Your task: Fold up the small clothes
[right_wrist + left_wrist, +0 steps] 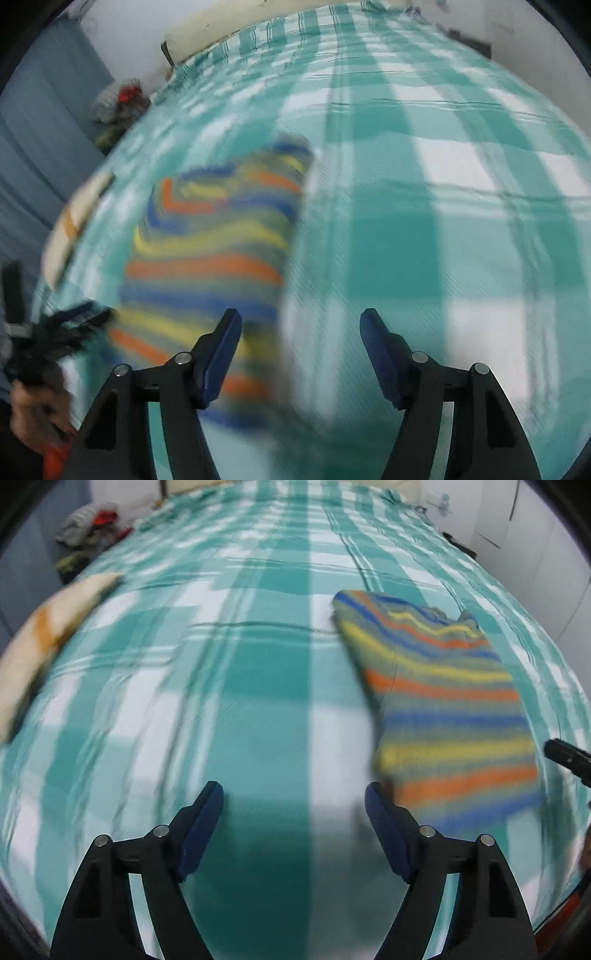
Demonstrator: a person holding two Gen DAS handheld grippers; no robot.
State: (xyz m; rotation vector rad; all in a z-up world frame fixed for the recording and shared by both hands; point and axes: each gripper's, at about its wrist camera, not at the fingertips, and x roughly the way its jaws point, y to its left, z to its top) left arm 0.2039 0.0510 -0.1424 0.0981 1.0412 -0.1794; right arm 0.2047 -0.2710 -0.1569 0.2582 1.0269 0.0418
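1. Nearest the lens, the left gripper (293,801) is held with its jaws spread wide and nothing between them; only the checked bedsheet (258,701) is seen in the gap.
2. The right gripper (301,326) is likewise held wide apart and empty, its left finger (221,354) in front of the near end of the striped garment (214,258).
3. The striped garment is laid on the sheet as a long folded bundle, just right of the left gripper and left of the right one.
4. A risk is judged: with both views smeared by motion, an edge could be missed or a layer of sheet pinched along with the knit, and the fold dragged open.
5. The garment's wavy far end is shown clearly only from the left wrist; from the right wrist, the person's hand (35,410) on the other tool is shown.
6. A cream cloth (48,627) is seen at the far left, well apart.
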